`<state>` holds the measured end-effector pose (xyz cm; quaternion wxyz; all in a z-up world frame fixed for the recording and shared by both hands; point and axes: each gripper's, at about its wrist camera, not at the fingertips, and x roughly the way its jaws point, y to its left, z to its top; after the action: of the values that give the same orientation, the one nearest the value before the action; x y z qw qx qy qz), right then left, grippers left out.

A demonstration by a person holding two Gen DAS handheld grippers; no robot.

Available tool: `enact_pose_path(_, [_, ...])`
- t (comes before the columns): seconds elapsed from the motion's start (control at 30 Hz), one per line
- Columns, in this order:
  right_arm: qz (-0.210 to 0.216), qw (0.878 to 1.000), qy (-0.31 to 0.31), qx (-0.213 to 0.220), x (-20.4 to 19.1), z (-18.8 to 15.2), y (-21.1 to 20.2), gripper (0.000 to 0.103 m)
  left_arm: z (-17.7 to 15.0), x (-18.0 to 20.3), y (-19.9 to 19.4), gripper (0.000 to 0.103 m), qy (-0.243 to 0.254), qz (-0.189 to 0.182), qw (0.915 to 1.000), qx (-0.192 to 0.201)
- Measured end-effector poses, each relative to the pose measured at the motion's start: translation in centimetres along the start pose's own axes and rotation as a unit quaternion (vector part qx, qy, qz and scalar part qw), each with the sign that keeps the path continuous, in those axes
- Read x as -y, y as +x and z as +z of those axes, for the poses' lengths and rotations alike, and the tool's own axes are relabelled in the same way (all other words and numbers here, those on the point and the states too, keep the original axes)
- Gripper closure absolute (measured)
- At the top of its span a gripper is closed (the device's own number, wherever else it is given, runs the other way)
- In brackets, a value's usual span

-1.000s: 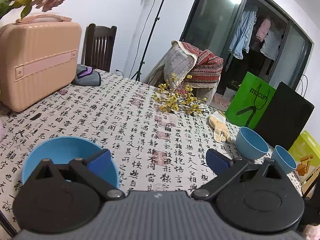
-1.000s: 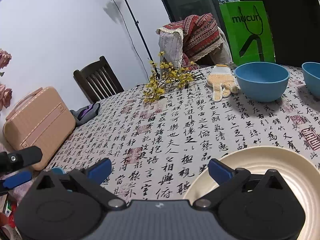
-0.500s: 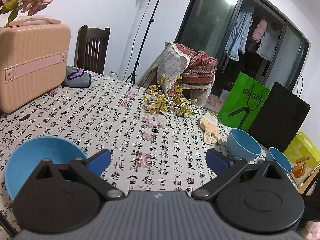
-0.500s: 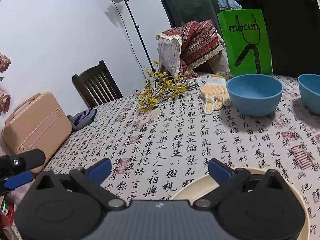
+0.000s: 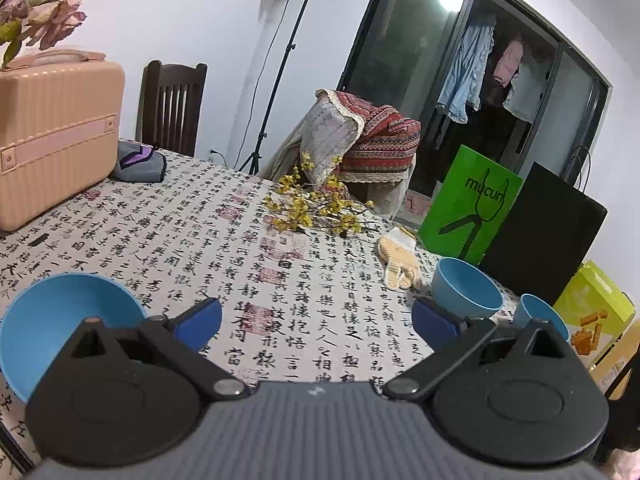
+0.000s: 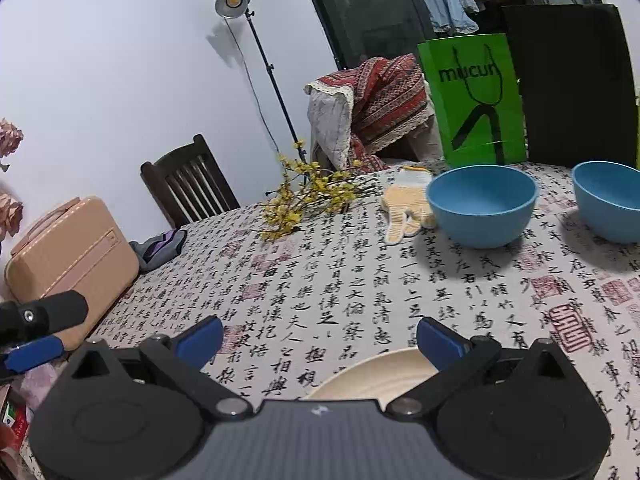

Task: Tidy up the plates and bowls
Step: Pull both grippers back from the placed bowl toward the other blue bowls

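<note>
Left gripper (image 5: pixel 316 316) jaws wide apart, nothing between, above table (image 5: pixel 192 224)
Near bowl (image 5: pixel 60 320) on table at left gripper's left finger, partly hidden behind it; contact unclear
Right gripper (image 6: pixel 320 338) jaws wide apart, holding nothing, over near edge of plate (image 6: pixel 376 376)
Plate flat on table, mostly hidden by gripper body
Big bowl (image 6: pixel 482 204) and far bowl (image 6: pixel 608 200) upright at far right, near each other, apart
Glove (image 6: pixel 404 208) just left of big bowl
Suitcase (image 5: pixel 52 132) at table's far left

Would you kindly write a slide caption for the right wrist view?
Open right gripper above a cream plate, two blue bowls across the calligraphy tablecloth.
</note>
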<state>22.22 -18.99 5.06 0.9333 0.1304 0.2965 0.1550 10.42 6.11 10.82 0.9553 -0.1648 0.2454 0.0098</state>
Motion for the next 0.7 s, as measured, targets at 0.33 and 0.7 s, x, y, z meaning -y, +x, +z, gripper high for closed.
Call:
enact_pose_path(0.33, [-0.024, 1.0, 0.005, 0.01, 2.5, 0.5, -1.6, 0.0, -0.4, 2.5, 1.1, 0.0, 0.003, -0.017, 0.9998, -0.014])
enact_pose_path(0.7, [-0.044, 0.998, 0.035, 0.019, 6.2, 1.0, -2.3, 0.0, -0.7, 5.7, 2.5, 0.0, 0.021, -0.034, 0.9988, -0.027])
